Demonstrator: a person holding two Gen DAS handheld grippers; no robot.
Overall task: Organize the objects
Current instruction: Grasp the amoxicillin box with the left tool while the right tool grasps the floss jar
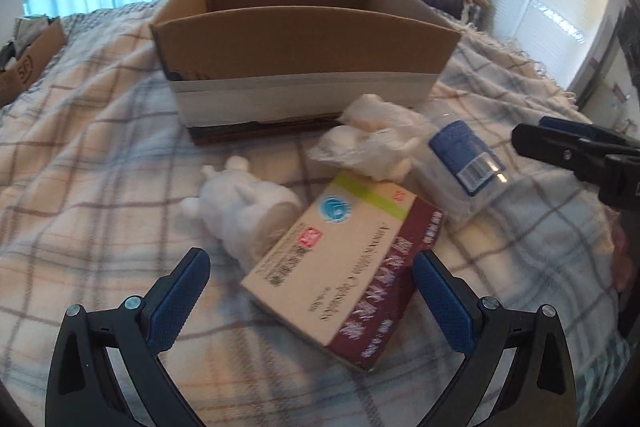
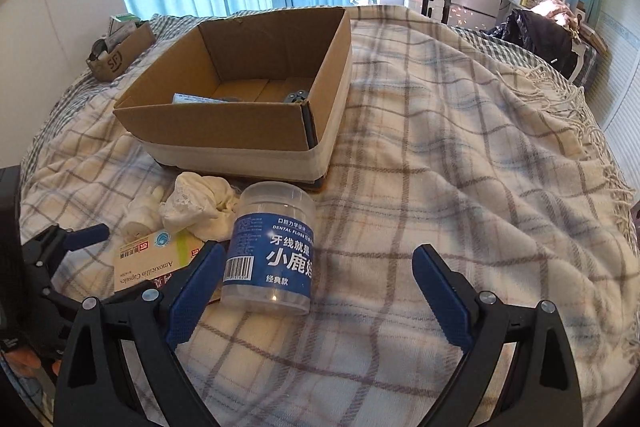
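Note:
An open cardboard box (image 1: pixel 304 39) stands on a plaid blanket; it also shows in the right wrist view (image 2: pixel 224 131) with small items inside. In front of it lie a white bottle (image 1: pixel 244 211), a crumpled white bag (image 1: pixel 372 139), a medicine carton (image 1: pixel 344 263) and a clear floss jar with a blue label (image 1: pixel 464 155). My left gripper (image 1: pixel 312 267) is open, its jaws on either side of the carton. My right gripper (image 2: pixel 318 259) is open around the floss jar (image 2: pixel 272 247), which lies between the jaws near the left finger.
A smaller cardboard box (image 2: pixel 120 51) with items sits at the far left of the bed. The plaid blanket (image 2: pixel 460 147) spreads bare to the right. The right gripper shows at the right edge of the left wrist view (image 1: pixel 576 151). Curtains and furniture stand beyond the bed.

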